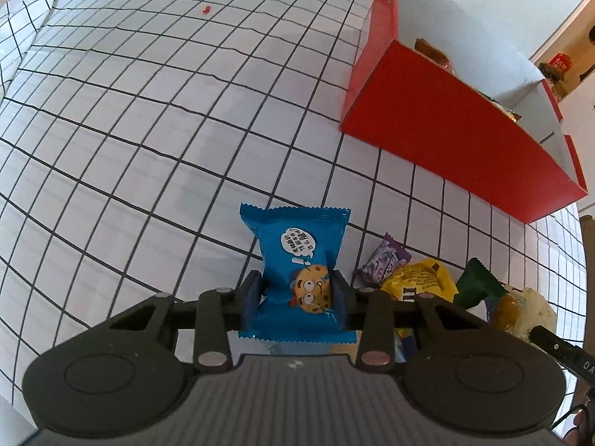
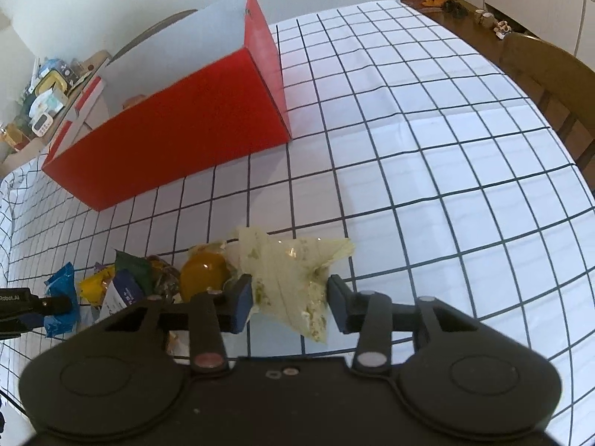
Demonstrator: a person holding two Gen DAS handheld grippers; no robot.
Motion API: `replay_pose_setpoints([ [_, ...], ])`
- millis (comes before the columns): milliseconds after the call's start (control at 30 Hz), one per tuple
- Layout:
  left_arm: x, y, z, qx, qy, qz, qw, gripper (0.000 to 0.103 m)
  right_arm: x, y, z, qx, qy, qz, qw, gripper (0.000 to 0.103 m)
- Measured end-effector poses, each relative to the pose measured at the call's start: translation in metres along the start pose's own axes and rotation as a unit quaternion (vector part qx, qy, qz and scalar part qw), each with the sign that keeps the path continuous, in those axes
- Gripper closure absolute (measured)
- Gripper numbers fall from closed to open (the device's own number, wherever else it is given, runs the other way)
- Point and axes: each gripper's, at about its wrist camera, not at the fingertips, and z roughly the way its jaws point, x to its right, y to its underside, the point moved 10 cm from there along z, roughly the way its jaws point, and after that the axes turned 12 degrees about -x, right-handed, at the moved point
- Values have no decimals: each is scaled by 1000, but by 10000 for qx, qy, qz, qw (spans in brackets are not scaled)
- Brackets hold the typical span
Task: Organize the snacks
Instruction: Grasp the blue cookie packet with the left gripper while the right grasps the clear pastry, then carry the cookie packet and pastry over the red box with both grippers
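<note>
My left gripper is shut on a blue cookie packet, its pads pinching the packet's lower half just above the checked tablecloth. My right gripper is shut on a pale yellow-green clear snack bag next to an orange jelly cup. A pile of snacks lies between them: a purple packet, a yellow M&M's bag and a dark green packet. An open red box with some snacks inside stands beyond; it also shows in the right wrist view.
The table carries a white cloth with a black grid. A small red scrap lies far off on it. A wooden chair stands at the table's right edge. Cluttered shelves sit behind the box.
</note>
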Motion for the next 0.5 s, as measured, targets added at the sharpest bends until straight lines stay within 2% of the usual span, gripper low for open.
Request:
replay_pose_setpoints([
  [233,3,3,-27,182,-25,145,9997,65,-10,1,-24,187,-83,-76,9998,64],
  [500,22,6,-66,352,72,488,9982,65,-38,-8,-61,368,-234,-328,9985,64],
])
